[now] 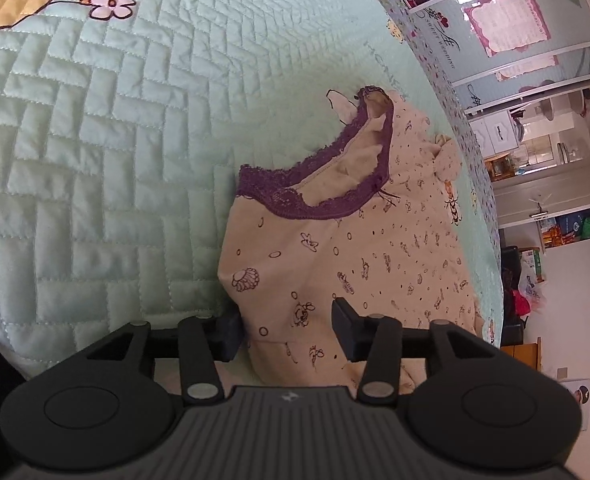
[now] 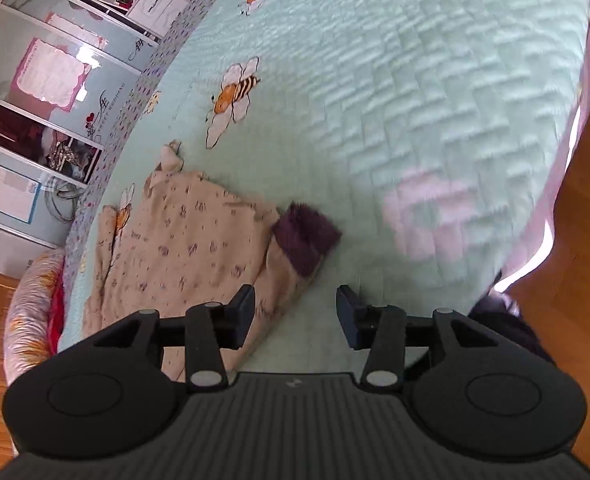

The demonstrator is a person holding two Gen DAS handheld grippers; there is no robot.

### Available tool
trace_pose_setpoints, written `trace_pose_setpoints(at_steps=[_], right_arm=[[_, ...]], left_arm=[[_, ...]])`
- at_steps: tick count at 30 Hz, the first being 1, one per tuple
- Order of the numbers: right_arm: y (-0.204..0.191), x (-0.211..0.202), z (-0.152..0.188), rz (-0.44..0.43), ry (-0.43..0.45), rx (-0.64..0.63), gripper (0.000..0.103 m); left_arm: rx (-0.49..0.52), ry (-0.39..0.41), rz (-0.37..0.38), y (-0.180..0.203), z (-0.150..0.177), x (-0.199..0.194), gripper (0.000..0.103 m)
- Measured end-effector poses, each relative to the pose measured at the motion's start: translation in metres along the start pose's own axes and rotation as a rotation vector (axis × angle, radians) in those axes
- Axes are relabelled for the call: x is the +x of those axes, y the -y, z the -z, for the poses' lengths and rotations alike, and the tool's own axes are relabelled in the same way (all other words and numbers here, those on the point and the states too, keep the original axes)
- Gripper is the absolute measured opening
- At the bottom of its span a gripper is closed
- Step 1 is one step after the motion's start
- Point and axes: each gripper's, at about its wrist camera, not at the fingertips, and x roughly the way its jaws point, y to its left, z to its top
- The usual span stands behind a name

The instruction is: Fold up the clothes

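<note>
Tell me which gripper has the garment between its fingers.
The left gripper: its open fingers straddle the cream garment. The right gripper is open mostly over bare quilt, at the garment's edge.

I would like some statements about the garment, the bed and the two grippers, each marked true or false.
1. The cream printed garment lies on a mint green quilt. True.
2. The garment's neckline has purple lace trim. True.
3. The left gripper is clamped shut on the garment. False: its jaws stand open, with the fabric lying between them.
4. The right gripper holds the purple cuff. False: its jaws are open and empty; the cuff lies ahead on the quilt.
5. The quilt is printed with bees. True.
</note>
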Motion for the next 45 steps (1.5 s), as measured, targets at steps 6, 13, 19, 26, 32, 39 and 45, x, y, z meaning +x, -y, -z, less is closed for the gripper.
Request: trace_pose_setpoints(at_steps=[6,13,19,26,32,39,45], right_arm=[[-0.016,0.03,0.012,-0.019,-0.004,-0.022,0.041],[-0.035,-0.025,0.016,-0.017,0.056,-0.174,0.005],[-0.075,-0.113,0.018,-0.14,0.109,-0.294,0.005],[-0.064,-0.06,0.001,0.036,0.003,-0.175,0.006],[-0.038,-0.029,0.02,0.225,0.039,-0.209,0.023],[-0.08,-0.017,-0.006,0.087,0.12,-0.326,0.055],[-0.12,-0.003,-0.031,-0.038,0.178,-0.441,0.061]], left_arm=[[0.063,0.016,-0.047,0.011,0.002,-0.003,0.006],[0.097,0.013,0.051,0.019,0.009,-0.047,0.006],[0.129,0.022,0.089,0.035,0.0,-0.065,0.008],[0.016,-0.073,-0.087,-0.008,0.005,-0.015,0.013],[0.038,-0.046,-0.063,-0.01,0.004,-0.038,0.032],[0.145,0.13,-0.039,0.015,-0.025,-0.083,0.035],[0.307,0.183,-0.069,0.068,-0.071,-0.054,0.041]])
